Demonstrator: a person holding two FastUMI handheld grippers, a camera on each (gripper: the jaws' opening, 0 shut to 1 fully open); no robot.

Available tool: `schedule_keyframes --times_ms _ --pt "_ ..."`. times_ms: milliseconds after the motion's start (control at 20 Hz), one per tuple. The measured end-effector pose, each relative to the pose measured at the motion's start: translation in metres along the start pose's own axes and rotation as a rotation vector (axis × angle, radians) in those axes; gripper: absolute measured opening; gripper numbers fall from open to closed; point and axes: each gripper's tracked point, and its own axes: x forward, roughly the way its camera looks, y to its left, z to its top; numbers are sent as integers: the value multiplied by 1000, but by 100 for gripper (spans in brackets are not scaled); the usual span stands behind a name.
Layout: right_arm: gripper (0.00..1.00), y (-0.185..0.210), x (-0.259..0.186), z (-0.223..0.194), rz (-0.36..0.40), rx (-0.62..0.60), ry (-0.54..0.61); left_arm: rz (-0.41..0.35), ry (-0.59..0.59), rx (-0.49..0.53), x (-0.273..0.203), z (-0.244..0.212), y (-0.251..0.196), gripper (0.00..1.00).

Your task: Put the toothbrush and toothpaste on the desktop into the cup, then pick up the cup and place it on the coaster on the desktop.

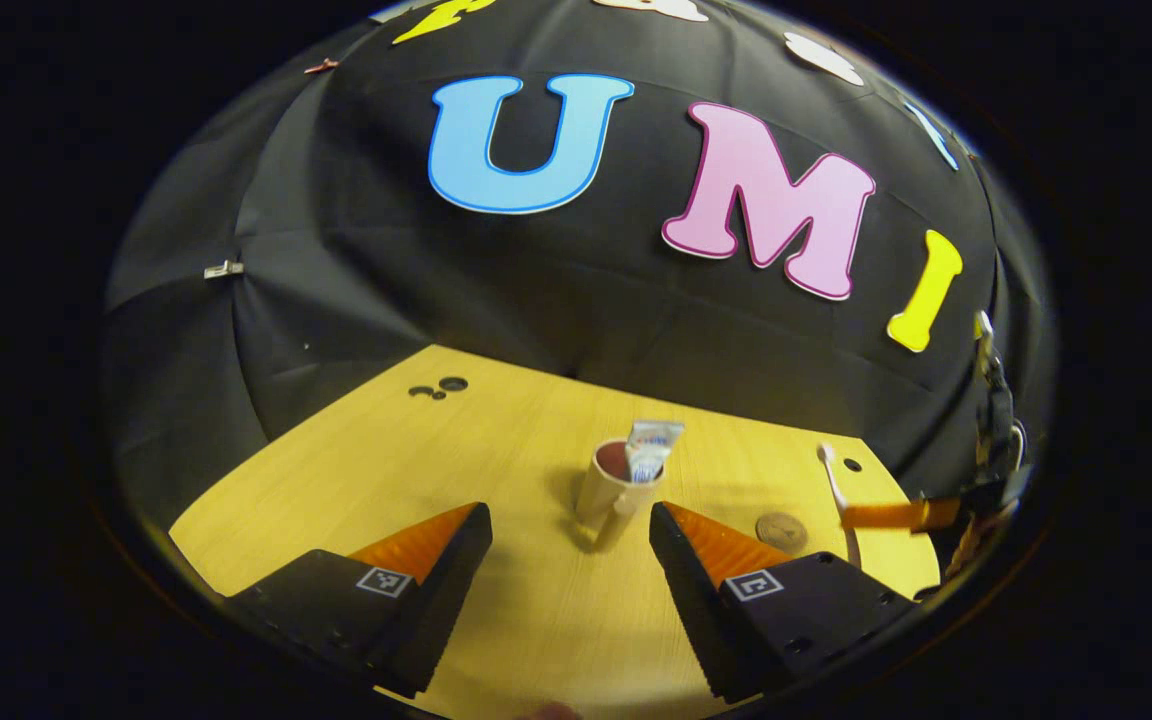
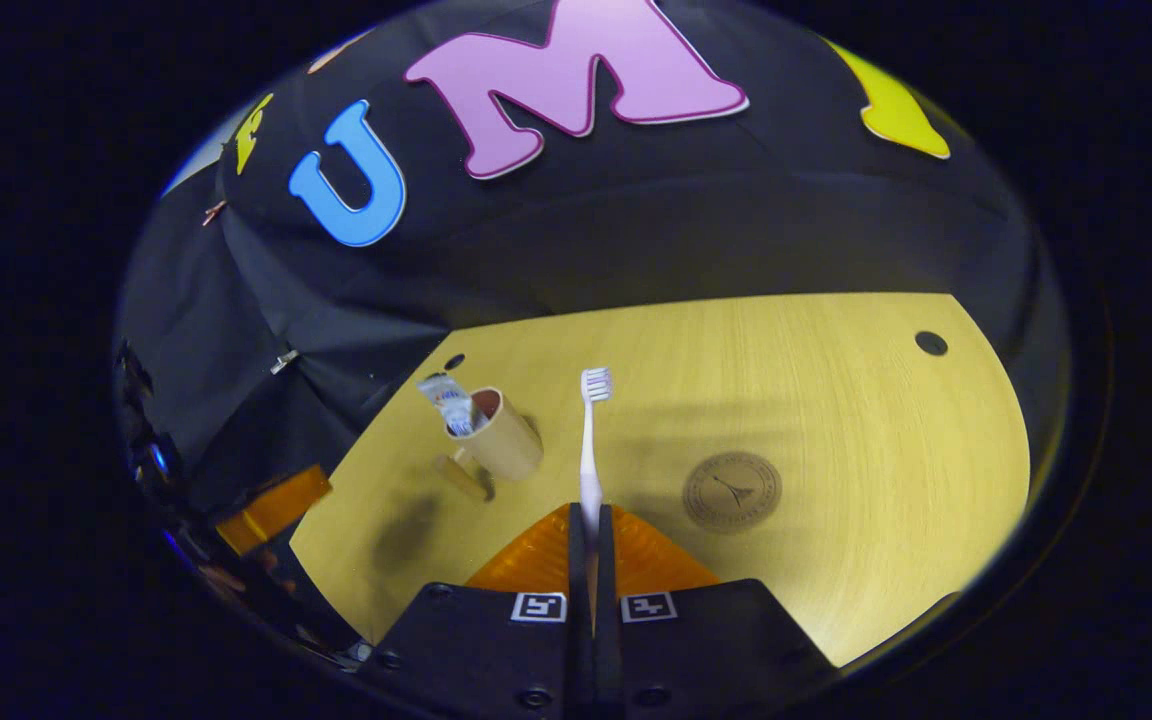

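A beige cup (image 1: 608, 490) with a handle stands on the wooden desktop (image 1: 496, 620), and the toothpaste tube (image 1: 651, 449) sticks up out of it. My left gripper (image 1: 571, 515) is open just short of the cup, nothing between its fingers. In the right gripper view my right gripper (image 2: 591, 518) is shut on the handle of a white toothbrush (image 2: 589, 440), held above the desk with bristles pointing away. The cup (image 2: 501, 433) with the toothpaste (image 2: 450, 401) lies to its left, the round brown coaster (image 2: 732, 490) to its right. The left gripper view also shows the toothbrush (image 1: 833, 478) and coaster (image 1: 781, 531).
The black cloth wall closes the desk at the back and sides. Small round holes (image 1: 452, 384) (image 2: 931, 343) mark the desktop near its far corners. The other gripper shows at the right edge (image 1: 901, 514) of the left gripper view and at the left edge (image 2: 271, 508) of the right gripper view.
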Motion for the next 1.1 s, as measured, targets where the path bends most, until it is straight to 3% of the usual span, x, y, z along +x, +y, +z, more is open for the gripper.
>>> schedule_keyframes --times_ms 300,650,1100 --pt "5 42 40 57 52 -56 -128 24 26 -72 -22 -25 23 98" --pt "5 90 91 101 197 -144 -252 90 14 -179 -23 -37 50 97" --pt "5 111 155 121 285 -151 -366 117 48 -247 -11 -71 66 98"
